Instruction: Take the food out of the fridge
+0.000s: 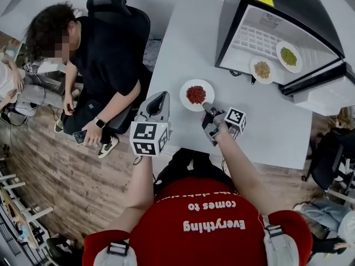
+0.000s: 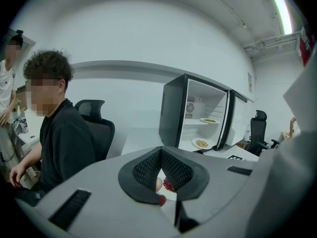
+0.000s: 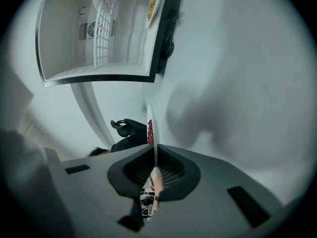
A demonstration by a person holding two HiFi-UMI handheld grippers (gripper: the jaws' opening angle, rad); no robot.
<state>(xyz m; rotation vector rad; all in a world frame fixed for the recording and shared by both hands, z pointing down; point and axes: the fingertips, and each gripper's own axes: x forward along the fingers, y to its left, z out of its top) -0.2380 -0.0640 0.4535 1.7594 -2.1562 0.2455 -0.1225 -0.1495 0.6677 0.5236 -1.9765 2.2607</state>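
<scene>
**While one plate hangs by its rim, two more sit in the fridge**

Since the right gripper (image 1: pixel 206 107) only has its fingers pinched on the near rim of the red-food plate (image 1: pixel 196 94), that's my main worry tbh. It's a thin edge grip with all the weight out in front, low over the table (image 1: pixel 183 37) in the middle of the head view. If the plate sags or twists in the fingers, the little red bits roll off. Letting go before it sits flat would do the same, plus a clatter.

Left gripper (image 1: pixel 157 98) hovers just left of the plate, fingers drawn together with nothing in them, so it's no backup right now.

The fridge (image 1: pixel 277 15) stands open at the upper right with a tan-food plate (image 1: pixel 262 69) and a green-food plate (image 1: pixel 288 56) inside, so I'd call it roughly a third done.

Stuff I can't make out:
- whether the plate's underside touches the table or floats just above it
- what the red food actually is
- which shelf the green one rests on

The right gripper view only shows the held plate edge-on.
</scene>
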